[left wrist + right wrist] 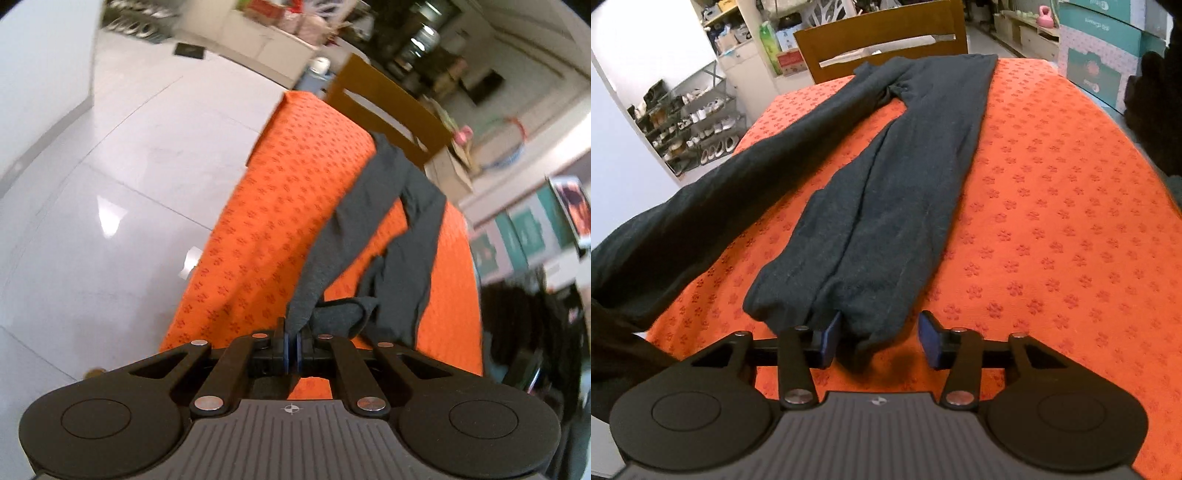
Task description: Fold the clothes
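the dark grey leggings (886,192) lie lengthwise on the orange tabletop (1052,221), left tongs (293,345) clamped on one cuff, right tongs (877,341) parted around the other; next, i'd guess, pinch and fold.

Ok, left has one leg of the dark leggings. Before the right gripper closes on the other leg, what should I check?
1. left gripper shut on the raised leg: ok.
2. right gripper open: ok.
3. flat leg's cuff between the right gripper's pads: ok, though the left pad sits partly under cloth.
4. Pads pressing on that cuff: not ok, gap at the right pad.
5. Flat leg smooth on the orange tablecloth: ok.
6. Waistband lying flat at the far end: cannot tell.
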